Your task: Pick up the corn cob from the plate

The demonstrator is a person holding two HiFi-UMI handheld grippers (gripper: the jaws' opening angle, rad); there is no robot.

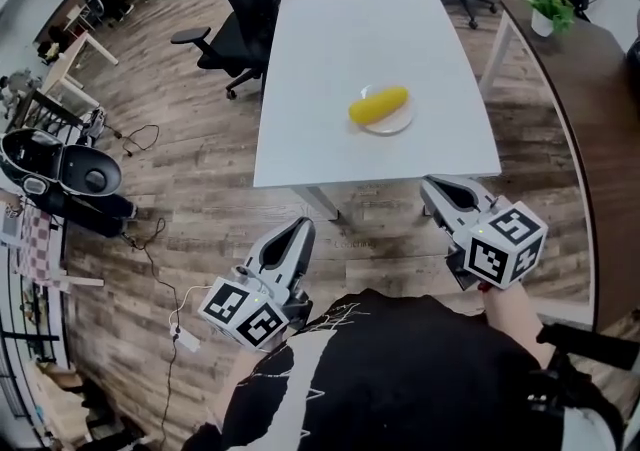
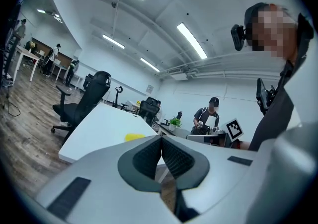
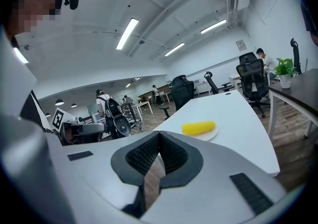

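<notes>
Head view: a yellow corn cob (image 1: pixel 379 105) lies on a small white plate (image 1: pixel 392 126) near the front edge of a white tabletop (image 1: pixel 340 39). The left tool (image 1: pixel 303 225) and right tool (image 1: pixel 431 185) hang over the wooden floor (image 1: pixel 200 159) short of that edge, apart from the cob. Each tool's jaws are pressed together with nothing between them.
</notes>
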